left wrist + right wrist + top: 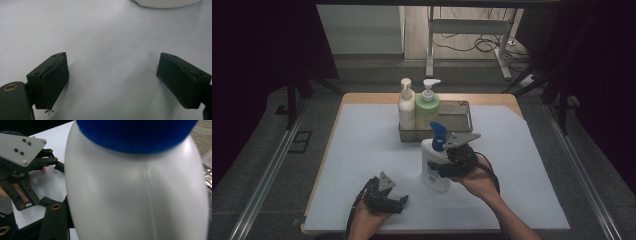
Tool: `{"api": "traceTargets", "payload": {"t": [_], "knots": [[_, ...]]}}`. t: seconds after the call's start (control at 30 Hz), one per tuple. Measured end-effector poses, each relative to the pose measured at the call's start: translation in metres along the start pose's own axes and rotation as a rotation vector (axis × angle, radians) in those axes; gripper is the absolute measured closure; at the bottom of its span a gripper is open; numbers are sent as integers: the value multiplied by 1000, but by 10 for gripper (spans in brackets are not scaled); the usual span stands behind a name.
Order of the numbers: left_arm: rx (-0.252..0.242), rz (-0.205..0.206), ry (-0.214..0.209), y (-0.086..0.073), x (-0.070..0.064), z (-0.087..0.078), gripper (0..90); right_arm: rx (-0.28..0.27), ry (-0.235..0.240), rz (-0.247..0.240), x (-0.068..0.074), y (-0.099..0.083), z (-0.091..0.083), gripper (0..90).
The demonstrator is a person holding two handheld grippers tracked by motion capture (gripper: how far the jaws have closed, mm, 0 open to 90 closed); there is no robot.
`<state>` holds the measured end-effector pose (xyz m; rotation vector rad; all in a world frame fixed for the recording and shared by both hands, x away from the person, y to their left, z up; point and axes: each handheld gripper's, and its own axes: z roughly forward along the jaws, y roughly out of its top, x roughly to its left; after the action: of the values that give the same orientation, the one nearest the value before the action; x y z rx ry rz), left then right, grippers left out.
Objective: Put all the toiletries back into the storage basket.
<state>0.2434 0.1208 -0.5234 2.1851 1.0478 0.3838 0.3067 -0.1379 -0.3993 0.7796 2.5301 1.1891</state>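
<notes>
White pump bottle [435, 167] with a blue pump head is seen standing on the pale sheet [362, 165] that covers the desk [362, 98], toward the near middle, just in front of a metal tray [462, 107]. It is clamped by the right hand-held gripper [447, 162], whose jaws are closed against the bottle's body from the right side; in the right gripper view the white body [135, 190] and the blue collar are shown very close up. Inside the tray, at its left end, a cream pump bottle [406, 107] and a green pump bottle [428, 105] are stood upright, touching each other. The left hand-held gripper [387, 197] is held low over the sheet, near the front edge and apart from the bottle; its jaws are spread wide with nothing between them, as seen in the left gripper view [112, 82].
</notes>
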Motion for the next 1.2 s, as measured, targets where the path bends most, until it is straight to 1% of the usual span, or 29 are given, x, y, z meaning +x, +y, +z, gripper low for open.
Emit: {"api": "traceTargets", "payload": {"t": [0.07, 0.13, 0.3, 0.37, 0.43, 0.57, 0.67, 0.8, 1.0, 1.2], "knots": [[-5, -6, -1, 0, 0, 0, 105, 2, -3, -2, 0, 1, -2, 392], [-2, -2, 0, 0, 0, 0, 105, 3, -8, 4, -1, 3, -5, 393], [-2, -1, 0, 0, 0, 0, 105, -3, -18, 17, -7, 7, -13, 394], [0, 1, 0, 0, 0, 0, 105, -8, -26, 21, -10, 9, -17, 394], [-5, -5, -1, 0, 0, 0, 105, -9, -35, 19, -13, 10, -20, 393], [-1, 0, -1, 0, 0, 0, 105, -12, -64, 15, -17, 14, -28, 394], [-2, -1, -1, 0, 0, 0, 105, -16, -72, 21, -22, 17, -33, 394], [-4, -3, -1, 0, 0, 0, 105, -27, -78, 39, -28, 22, -42, 394], [-2, -3, -2, 0, 0, 0, 105, -43, -102, 63, -38, 31, -54, 395], [-1, -2, -2, 0, 0, 0, 105, -56, -127, 91, -50, 40, -66, 395]]}}
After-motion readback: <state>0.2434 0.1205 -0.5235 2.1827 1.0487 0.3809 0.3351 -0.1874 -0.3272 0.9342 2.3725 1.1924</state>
